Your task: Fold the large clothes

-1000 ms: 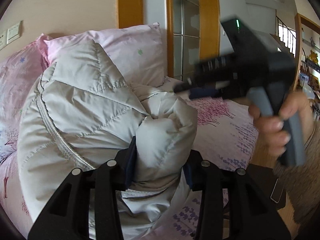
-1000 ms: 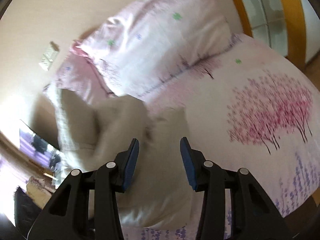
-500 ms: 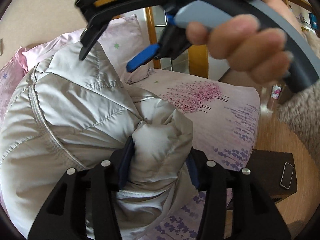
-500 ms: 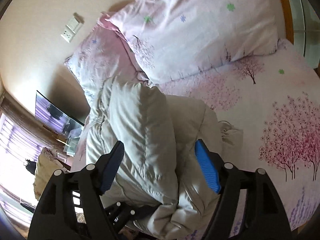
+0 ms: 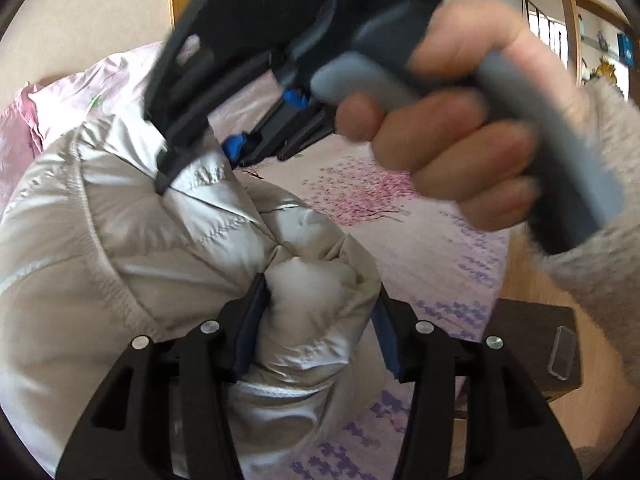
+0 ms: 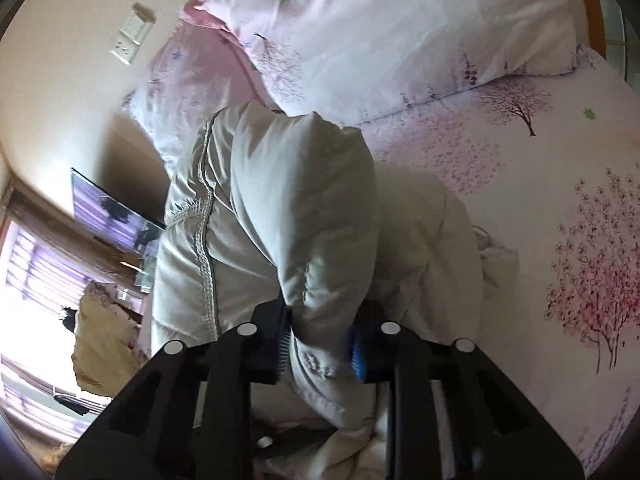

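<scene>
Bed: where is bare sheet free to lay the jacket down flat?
Free: the sheet right of the jacket, below the pillows. Crowded: beside the wall, where both grippers, left and right, pinch the bunched jacket.

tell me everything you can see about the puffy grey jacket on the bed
The jacket is a pale grey quilted puffer with shiny fabric, stitched seams and a zipper edge. It is bunched and partly lifted over the pink floral bedsheet, in front of the pillows. The left hand-held gripper pinches one thick fold; the right hand-held gripper is shut on another.
</scene>
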Available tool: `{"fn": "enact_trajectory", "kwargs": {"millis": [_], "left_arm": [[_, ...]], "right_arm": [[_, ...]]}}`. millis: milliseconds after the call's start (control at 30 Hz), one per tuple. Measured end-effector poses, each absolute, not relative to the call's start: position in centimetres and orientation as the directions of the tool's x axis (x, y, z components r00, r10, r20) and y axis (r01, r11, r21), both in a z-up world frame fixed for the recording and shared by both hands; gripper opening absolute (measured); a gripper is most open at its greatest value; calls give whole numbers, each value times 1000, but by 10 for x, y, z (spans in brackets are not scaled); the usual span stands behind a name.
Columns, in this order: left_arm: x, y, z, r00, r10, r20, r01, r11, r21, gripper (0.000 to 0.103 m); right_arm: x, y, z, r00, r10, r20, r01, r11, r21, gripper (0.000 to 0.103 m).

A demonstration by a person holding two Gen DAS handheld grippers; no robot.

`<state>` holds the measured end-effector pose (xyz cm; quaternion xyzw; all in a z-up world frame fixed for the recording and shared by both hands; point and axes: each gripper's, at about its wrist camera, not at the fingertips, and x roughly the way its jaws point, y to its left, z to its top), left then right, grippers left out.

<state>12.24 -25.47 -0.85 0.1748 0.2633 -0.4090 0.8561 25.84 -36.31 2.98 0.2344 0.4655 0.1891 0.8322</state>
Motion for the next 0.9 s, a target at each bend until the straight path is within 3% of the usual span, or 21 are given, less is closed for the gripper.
{"fn": "enact_trajectory", "kwargs": {"millis": [133,200,267,400,567,900], "left_arm": [[115,-223,23,416,-689,-593,836,547,-50,51],[114,-201,43,395,-712,-581,840,535,-85,60],[121,-171,67,411,-731,-544,828,549,-112,66],[162,-121,93,542,-666,-513,724,680,-117,67],[227,-96,85,553,-601,-577,620,760,-197,66],[257,-114,59,524,-529,-667,609,781,-142,70]], "right_arm": [[263,-368,25,484,488,-726,-72,850,523,22],[264,-374,19,472,468,-747,-47,860,509,22],[265,-377,15,463,449,-764,-33,870,492,22],[263,-377,8,451,429,-783,-37,885,463,22],[265,-377,0,438,405,-803,-39,901,433,22],[271,-393,-28,407,422,-810,8,885,465,21]]}}
